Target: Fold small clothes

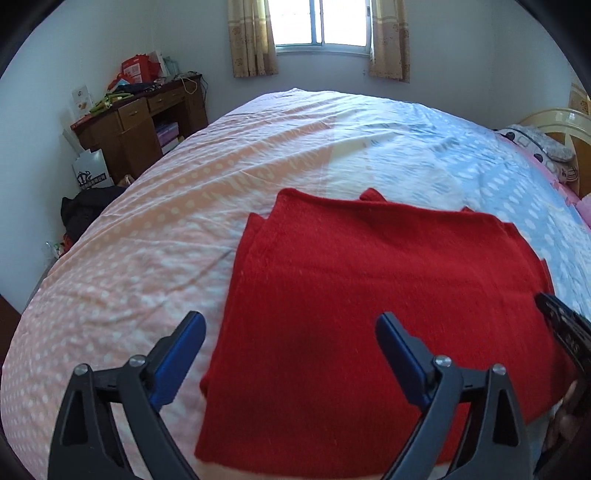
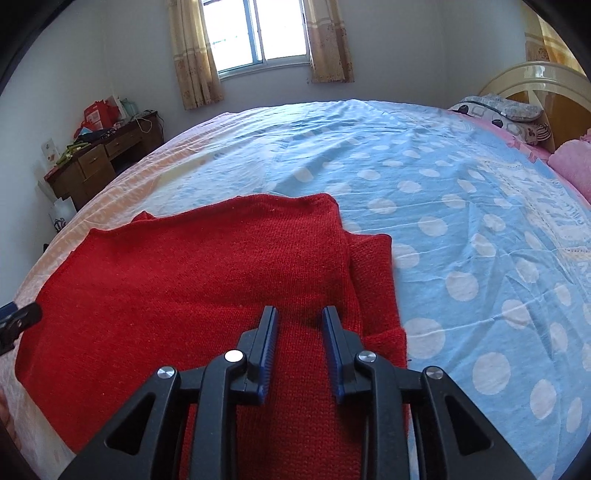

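Red knit garment (image 1: 369, 314) lies folded flat on the bed (image 1: 147, 229), at the near edge, roughly mid-width where the sheet's pink half meets the blue half. Top layer is a broad rectangle; lower layers stick out a bit at the far corners and along the right side (image 2: 373, 280).

L gripper (image 1: 291, 328): jaws wide apart, nothing between the pads. It hangs above the garment's near-left part; left finger (image 1: 181, 354) over bare pink sheet just off the garment's left edge, right finger (image 1: 402, 354) over red knit. Can't tell any contact w/ cloth; looks clear of it.

R gripper (image 2: 300, 325): jaws part open, narrow gap, pads parallel, red knit visible in the gap below. Nothing pinched. Sits low over the garment's right portion, near the stepped fold edge; whether the tips touch the knit, can't tell.

Each gripper shows at the margin of the other's view: R at right rim of L view, w/ part of a hand (image 1: 565, 410) below it; L tip at left rim of R view.

Room: window (image 1: 321, 22) w/ beige curtains (image 1: 251, 40) beyond far edge of bed; brown desk (image 1: 140, 125) w/ clutter past the far-left corner; pillows (image 2: 506, 114) and headboard (image 2: 535, 77) at the bed's right end.
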